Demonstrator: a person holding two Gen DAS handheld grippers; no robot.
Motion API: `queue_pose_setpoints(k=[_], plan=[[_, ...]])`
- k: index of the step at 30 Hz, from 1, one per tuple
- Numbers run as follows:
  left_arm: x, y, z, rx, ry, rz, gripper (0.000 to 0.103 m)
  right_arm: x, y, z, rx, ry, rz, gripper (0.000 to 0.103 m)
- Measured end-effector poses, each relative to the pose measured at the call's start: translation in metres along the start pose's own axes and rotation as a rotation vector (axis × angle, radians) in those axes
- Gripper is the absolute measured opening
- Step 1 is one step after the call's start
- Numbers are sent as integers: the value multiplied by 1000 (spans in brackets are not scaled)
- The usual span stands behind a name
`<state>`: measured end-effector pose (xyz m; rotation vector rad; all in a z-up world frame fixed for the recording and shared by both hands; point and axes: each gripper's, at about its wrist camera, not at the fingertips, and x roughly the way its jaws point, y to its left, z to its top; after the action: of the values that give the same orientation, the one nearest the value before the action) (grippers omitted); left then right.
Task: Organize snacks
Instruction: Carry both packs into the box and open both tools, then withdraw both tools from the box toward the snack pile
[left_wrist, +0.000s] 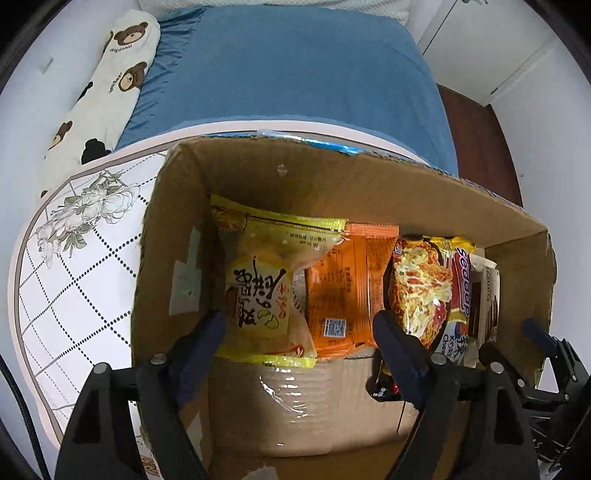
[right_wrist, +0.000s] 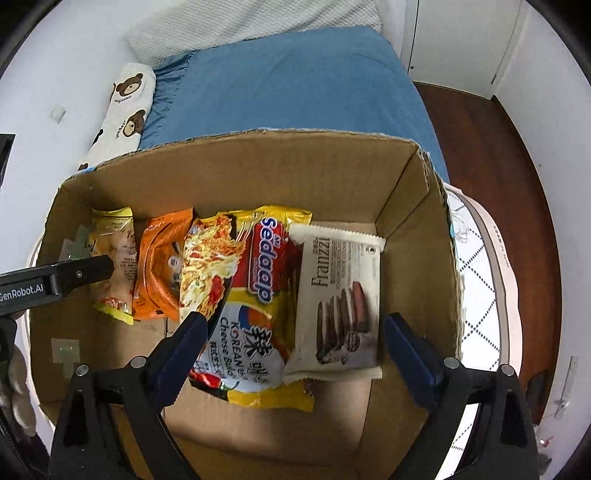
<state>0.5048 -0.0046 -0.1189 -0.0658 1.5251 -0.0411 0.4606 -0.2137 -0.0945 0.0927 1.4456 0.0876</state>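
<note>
An open cardboard box holds a row of snack packets standing side by side. My left gripper points down into it, open, with a yellow packet and an orange packet between its fingers; the pads do not press on them. My right gripper is open too, straddling the yellow-red Sedaap noodle packet and the white Franzzi biscuit packet. The left gripper's body shows at the left of the right wrist view.
The box stands on a round table with a floral, diamond-pattern top. Behind it lies a bed with a blue sheet and a bear-print bolster. Dark wooden floor and white cupboard doors are at the right.
</note>
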Motion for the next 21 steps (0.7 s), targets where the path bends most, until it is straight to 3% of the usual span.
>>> queue_pose_setpoints(k=[6, 13, 21], plan=[[-16, 1, -26, -5, -28, -22, 83, -11, 7, -16, 14, -1, 5, 98], [-54, 0, -63, 27, -127, -11, 83, -32, 7, -41, -4, -39, -26, 98], [-106, 0, -105, 50, -261, -3, 83, -85, 20, -71, -24, -133, -22, 98]])
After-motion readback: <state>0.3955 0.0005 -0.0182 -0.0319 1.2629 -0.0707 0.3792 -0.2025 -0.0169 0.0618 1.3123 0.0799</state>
